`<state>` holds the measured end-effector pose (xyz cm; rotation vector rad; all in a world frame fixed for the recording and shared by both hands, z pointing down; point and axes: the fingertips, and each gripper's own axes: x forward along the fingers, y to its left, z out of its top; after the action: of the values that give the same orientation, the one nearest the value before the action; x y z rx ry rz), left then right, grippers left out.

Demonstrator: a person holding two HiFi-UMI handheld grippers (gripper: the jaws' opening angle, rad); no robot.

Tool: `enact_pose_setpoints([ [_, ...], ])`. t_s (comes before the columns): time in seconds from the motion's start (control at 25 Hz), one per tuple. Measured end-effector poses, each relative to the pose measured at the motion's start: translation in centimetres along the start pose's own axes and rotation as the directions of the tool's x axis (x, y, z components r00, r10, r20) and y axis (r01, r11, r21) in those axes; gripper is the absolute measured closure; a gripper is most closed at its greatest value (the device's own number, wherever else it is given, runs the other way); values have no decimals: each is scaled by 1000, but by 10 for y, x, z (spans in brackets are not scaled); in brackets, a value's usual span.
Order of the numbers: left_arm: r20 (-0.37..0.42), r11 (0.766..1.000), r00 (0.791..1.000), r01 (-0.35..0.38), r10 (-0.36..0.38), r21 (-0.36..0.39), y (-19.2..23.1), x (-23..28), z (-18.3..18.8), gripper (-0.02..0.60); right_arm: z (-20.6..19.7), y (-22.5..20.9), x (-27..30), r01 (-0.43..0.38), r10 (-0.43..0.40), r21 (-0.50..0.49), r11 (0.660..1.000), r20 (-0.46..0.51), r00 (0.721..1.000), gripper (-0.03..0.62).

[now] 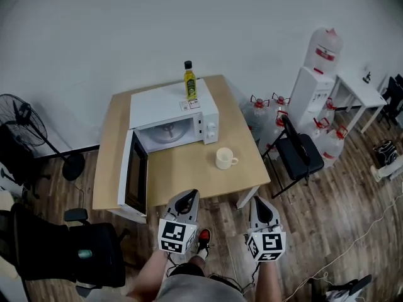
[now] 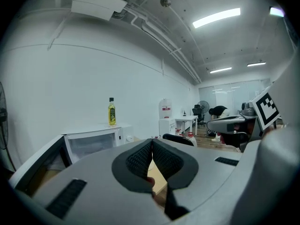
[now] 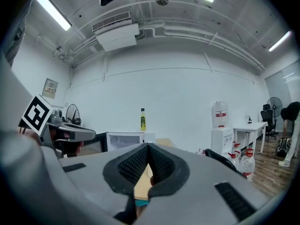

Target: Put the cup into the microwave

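A cream cup (image 1: 224, 158) with its handle to the right stands on the wooden table (image 1: 189, 172), in front of the white microwave (image 1: 173, 113). The microwave door (image 1: 135, 176) hangs open toward me, showing the glass turntable inside. My left gripper (image 1: 187, 201) is near the table's front edge, jaws pressed together and empty. My right gripper (image 1: 262, 211) is just off the table's front right corner, also shut with nothing in it. In the left gripper view the microwave (image 2: 93, 142) sits ahead to the left; the right gripper view shows the microwave (image 3: 124, 140) behind the jaws.
A yellow oil bottle (image 1: 189, 82) stands on top of the microwave. A black chair (image 1: 299, 153) is at the table's right, with water jugs (image 1: 259, 112) and a water dispenser (image 1: 313, 77) behind it. An office chair (image 1: 75, 250) and a fan (image 1: 25, 128) stand at the left.
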<state>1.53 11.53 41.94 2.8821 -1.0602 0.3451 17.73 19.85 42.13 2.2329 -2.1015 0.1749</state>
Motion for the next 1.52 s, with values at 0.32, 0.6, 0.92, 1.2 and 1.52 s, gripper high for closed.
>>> enact_pose_setpoints([
  [0.32, -69, 999, 997, 26, -28, -36, 46, 90, -16, 558, -21, -27, 98, 17, -14, 38, 999, -79, 997, 577],
  [0.6, -148, 997, 987, 47, -56, -64, 78, 152, -48, 558, -60, -47, 166, 42, -32, 58, 997, -164, 986, 577],
  [0.92, -215, 994, 973, 71, -88, -85, 101, 199, -92, 557, -119, -61, 219, 58, -34, 89, 994, -251, 967, 577],
  [1.2, -262, 992, 959, 87, -109, -96, 113, 224, -125, 558, -162, -69, 251, 64, -41, 70, 995, -292, 956, 576],
  [1.52, -286, 991, 952, 83, -111, -110, 122, 235, -143, 557, -195, -75, 273, 57, -32, 65, 996, -336, 941, 472],
])
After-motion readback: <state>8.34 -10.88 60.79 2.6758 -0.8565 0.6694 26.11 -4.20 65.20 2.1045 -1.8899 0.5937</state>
